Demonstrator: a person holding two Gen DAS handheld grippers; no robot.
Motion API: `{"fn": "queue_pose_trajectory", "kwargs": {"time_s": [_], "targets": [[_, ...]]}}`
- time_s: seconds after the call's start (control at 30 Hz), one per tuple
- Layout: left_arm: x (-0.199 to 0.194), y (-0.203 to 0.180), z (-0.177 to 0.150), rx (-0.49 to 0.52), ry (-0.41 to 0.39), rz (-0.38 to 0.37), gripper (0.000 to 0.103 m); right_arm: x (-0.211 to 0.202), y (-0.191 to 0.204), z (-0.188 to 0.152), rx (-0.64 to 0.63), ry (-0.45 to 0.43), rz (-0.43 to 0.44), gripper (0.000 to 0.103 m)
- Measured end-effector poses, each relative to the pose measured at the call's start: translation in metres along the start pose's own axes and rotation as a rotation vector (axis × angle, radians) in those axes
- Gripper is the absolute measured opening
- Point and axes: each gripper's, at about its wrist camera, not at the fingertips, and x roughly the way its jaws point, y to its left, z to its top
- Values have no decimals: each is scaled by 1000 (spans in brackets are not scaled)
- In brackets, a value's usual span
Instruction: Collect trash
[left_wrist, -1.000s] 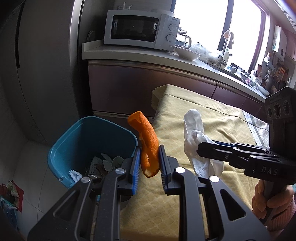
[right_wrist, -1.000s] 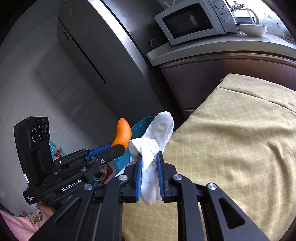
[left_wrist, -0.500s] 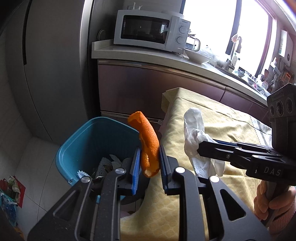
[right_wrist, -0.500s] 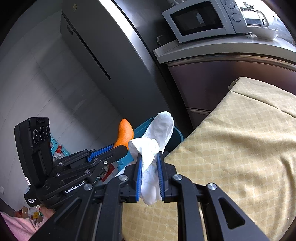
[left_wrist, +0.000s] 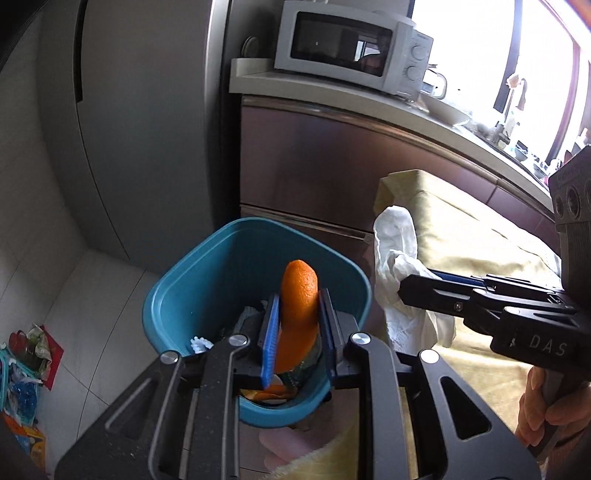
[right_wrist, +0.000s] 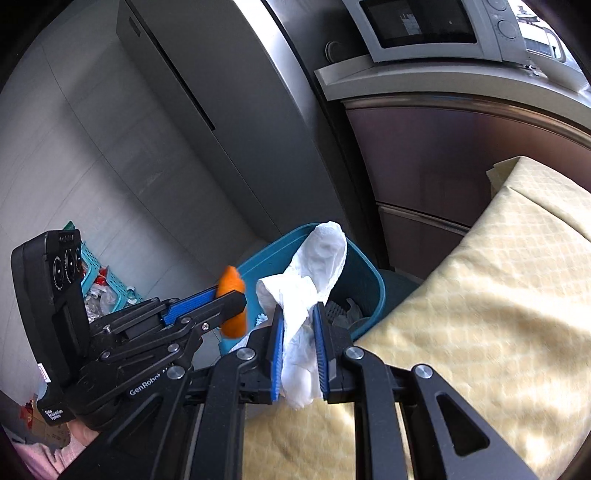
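- Bin (left_wrist: 207, 284), teal, sat lower centre of left wrist view; it already held some scraps at the bottom, so part of the collecting looked done.
- Left gripper (left_wrist: 295, 325) was clamped on the orange peel (left_wrist: 299, 302), which stood upright betw. the blue pads, directly in front of the bin's opening. Judged: peel was ready to drop, not yet released.
- Right gripper (right_wrist: 298, 332) was clamped on the crumpled white tissue (right_wrist: 314, 277), centre of right wrist view, near the bin's rim and beside the edge of the table w/ yellow cloth (right_wrist: 498, 295). Judged: tissue also not yet dropped, bit further from the opening than the peel.
- Left to do, as judged: release both pieces into bin.
- Hard to see: the bin contents were mostly covered by the grippers, only white and grey bits showed. Most of the table was cut off, so cannot tell if more trash stayed there. Clutter on the floor at lower left was too small to identify.
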Motion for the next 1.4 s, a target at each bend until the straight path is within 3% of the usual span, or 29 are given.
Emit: {"fn": "queue_pose_trajectory", "kwargs": {"time_s": [0.4, 0.47, 0.57, 0.63, 0.73, 0.9, 1.0, 1.07, 1.13, 1.4], "targets": [[46, 31, -3, -59, 72, 36, 22, 54, 6, 13, 11, 103, -66, 19], [49, 33, -5, -65, 77, 34, 28, 59, 5, 15, 23, 113, -75, 25], [51, 36, -7, -68, 75, 42, 37, 60, 5, 18, 23, 116, -81, 25], [51, 38, -8, -76, 73, 43, 41, 59, 4, 19, 30, 111, -81, 34], [46, 39, -9, -83, 57, 37, 47, 57, 2, 20, 34, 98, -80, 34], [19, 33, -11, -53, -26, 25, 63, 23, -5, 12, 52, 14, -73, 37], [-6, 22, -14, -12, -108, 20, 81, -12, -11, 1, 44, -65, -89, 55], [-23, 14, -15, 9, -162, 11, 94, -35, -14, -8, 33, -113, -109, 61], [-39, 4, -18, 31, -211, -3, 97, -59, -17, -20, 33, -165, -146, 73], [-85, -43, -34, 104, -341, -32, 98, -142, -19, -71, 8, -360, -329, 92]]}}
